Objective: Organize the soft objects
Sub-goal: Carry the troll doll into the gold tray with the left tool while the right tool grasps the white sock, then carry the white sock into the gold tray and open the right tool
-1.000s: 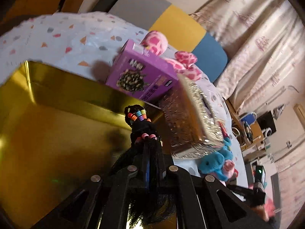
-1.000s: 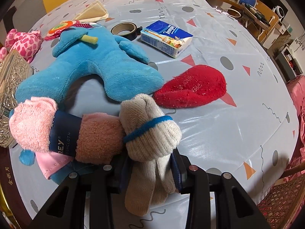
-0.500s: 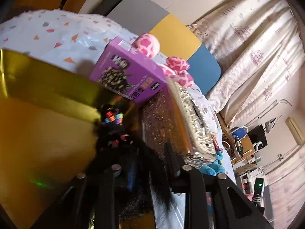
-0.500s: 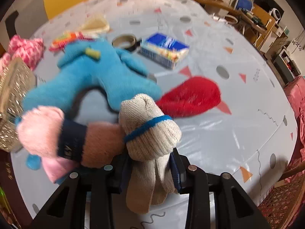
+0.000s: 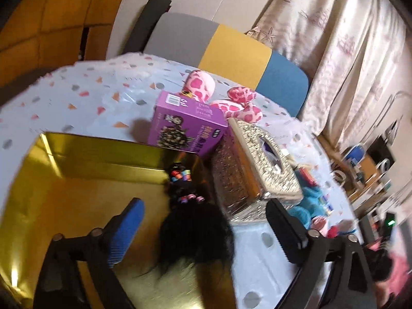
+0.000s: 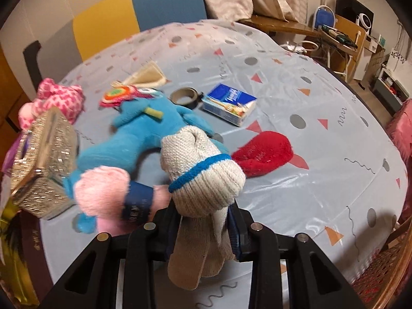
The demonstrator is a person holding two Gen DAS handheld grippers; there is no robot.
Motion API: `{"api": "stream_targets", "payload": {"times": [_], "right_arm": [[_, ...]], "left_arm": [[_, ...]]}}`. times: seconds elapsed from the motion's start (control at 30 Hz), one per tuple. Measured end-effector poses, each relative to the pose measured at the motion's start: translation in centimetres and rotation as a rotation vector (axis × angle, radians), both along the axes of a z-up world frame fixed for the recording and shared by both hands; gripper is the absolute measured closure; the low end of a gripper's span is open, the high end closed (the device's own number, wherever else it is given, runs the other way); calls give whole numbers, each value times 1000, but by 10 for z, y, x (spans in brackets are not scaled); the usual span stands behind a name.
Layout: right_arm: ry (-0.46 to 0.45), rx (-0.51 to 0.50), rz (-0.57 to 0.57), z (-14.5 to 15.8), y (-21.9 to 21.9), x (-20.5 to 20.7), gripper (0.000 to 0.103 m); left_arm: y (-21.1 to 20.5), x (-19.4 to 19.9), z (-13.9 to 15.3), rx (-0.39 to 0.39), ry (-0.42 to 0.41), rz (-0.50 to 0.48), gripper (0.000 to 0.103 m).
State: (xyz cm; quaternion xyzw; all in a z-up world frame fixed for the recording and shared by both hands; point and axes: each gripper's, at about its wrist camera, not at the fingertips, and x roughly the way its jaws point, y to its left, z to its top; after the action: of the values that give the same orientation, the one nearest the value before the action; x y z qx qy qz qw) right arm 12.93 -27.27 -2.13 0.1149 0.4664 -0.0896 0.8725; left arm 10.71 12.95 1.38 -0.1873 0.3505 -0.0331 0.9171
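Bulging beige glove (image 6: 203,180), blue-banded; black beaded hairpiece (image 5: 190,221) loose.

Clamped in the right claw (image 6: 203,221): a rolled beige sock (image 6: 200,172) (blue-banded), seemingly lifted off the table (image 6: 322,185), before a blue plush (image 6: 152,131).

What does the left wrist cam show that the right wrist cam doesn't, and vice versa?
Left wrist only: the gold tin, the black hairpiece lying in it between the open left gripper fingers, and the purple box.
Right wrist only: the right gripper shut on the beige knit glove, plus the red pouch, tape roll and tissue pack.
Both: the sparkly tissue box, blue plush, pink spotted plush.
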Motion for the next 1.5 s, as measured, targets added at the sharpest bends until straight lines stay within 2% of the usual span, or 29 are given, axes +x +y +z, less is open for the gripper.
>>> {"api": "stream_targets", "payload": {"times": [0.1, 0.23, 0.37, 0.6, 0.73, 0.9, 0.97, 1.07, 1.17, 1.27, 1.5], "right_arm": [[-39, 35, 27, 6, 2, -5, 71], [-88, 81, 103, 16, 15, -16, 71], [-123, 108, 199, 31, 37, -26, 71], [-93, 181, 457, 43, 110, -29, 71], [-59, 254, 578, 45, 160, -26, 71], [-12, 327, 681, 44, 218, -16, 71], [19, 362, 715, 40, 241, -9, 71], [48, 396, 729, 35, 271, 7, 71], [76, 439, 735, 29, 294, 24, 71], [97, 377, 738, 14, 325, 44, 71], [168, 266, 710, -34, 354, 84, 65]], "left_arm": [[-2, -13, 3, 70, -2, -1, 0], [-4, -29, 8, 166, -3, 24, 0], [2, -40, 7, 208, 7, 65, 0], [31, -59, 12, 245, -33, 190, 0], [47, -71, 19, 287, -60, 266, 0], [63, -82, 26, 276, -93, 317, 0], [72, -86, 26, 239, -91, 328, 0], [88, -92, 27, 200, -99, 361, 0], [96, -93, 23, 213, -78, 389, 0], [99, -93, 17, 237, -50, 397, 0], [97, -91, 10, 275, -26, 385, 0]]}}
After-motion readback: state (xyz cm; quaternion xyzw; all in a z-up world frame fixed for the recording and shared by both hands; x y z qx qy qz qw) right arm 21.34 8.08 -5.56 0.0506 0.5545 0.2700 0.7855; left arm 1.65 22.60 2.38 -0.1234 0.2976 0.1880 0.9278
